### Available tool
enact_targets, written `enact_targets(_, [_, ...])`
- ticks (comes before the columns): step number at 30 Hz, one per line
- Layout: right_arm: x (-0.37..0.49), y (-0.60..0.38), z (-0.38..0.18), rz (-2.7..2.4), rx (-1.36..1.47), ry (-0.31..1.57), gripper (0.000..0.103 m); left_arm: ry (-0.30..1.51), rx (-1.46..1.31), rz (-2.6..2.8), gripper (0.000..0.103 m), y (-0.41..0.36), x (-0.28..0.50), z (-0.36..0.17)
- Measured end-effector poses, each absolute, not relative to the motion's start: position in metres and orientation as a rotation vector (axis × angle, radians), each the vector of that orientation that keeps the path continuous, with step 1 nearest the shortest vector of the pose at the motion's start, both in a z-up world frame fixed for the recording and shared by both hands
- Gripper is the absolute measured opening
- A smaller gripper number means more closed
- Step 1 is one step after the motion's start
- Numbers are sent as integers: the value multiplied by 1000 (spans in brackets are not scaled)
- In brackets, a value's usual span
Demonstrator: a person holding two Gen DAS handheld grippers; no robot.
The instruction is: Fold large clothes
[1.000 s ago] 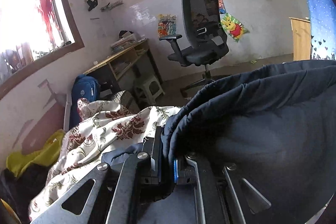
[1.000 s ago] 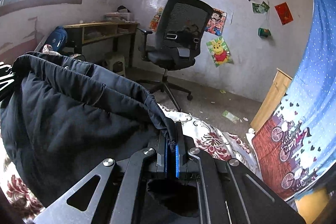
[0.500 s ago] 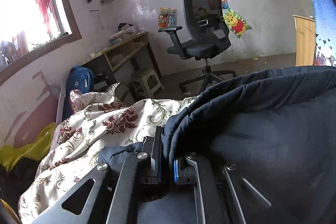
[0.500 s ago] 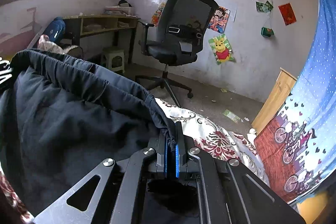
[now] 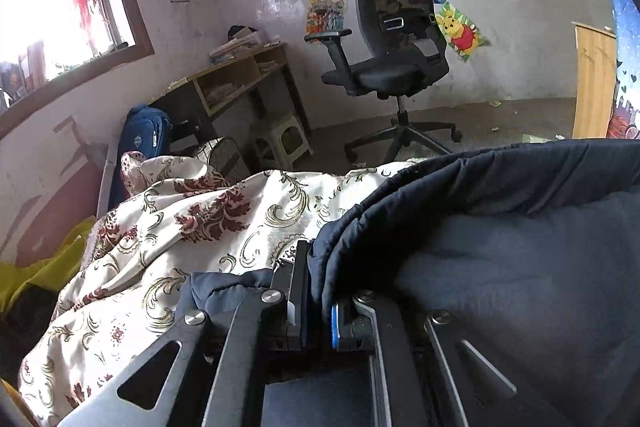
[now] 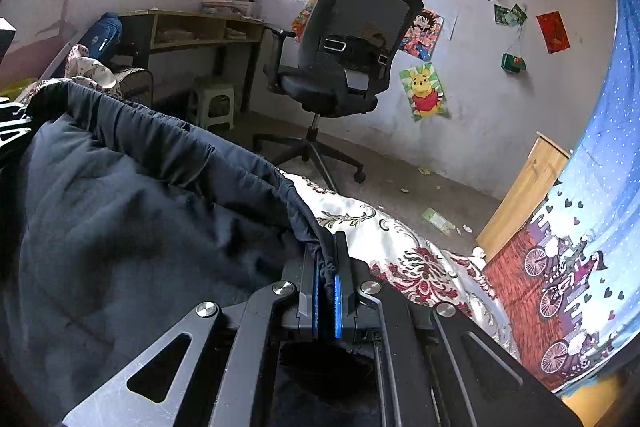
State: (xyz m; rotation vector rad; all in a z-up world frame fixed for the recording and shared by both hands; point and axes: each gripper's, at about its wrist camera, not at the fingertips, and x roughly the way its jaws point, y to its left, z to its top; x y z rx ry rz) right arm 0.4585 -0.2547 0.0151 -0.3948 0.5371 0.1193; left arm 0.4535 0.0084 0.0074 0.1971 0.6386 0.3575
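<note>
Both grippers clamped on dark jacket (image 5: 500, 267)

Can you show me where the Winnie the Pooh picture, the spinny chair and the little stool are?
Pooh picture (image 6: 425, 94), right wrist view, his red shirt.
Spinny chair (image 6: 326, 89), right wrist view, seat.
Little stool (image 6: 212, 93), right wrist view, top.

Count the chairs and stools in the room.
2: a black office chair by the back wall, and a small stool on the floor by the desk. The garment may hide others.
</note>
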Motion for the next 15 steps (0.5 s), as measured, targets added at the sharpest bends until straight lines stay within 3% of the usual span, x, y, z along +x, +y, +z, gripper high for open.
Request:
enact_targets(12, [479,-256,-3,110,-376,577,5,680,138,330,8,17,468,-5])
enact_targets(15, [479,-258,-2,132,-363,584,10,691,96,300,9,22,464,-3])
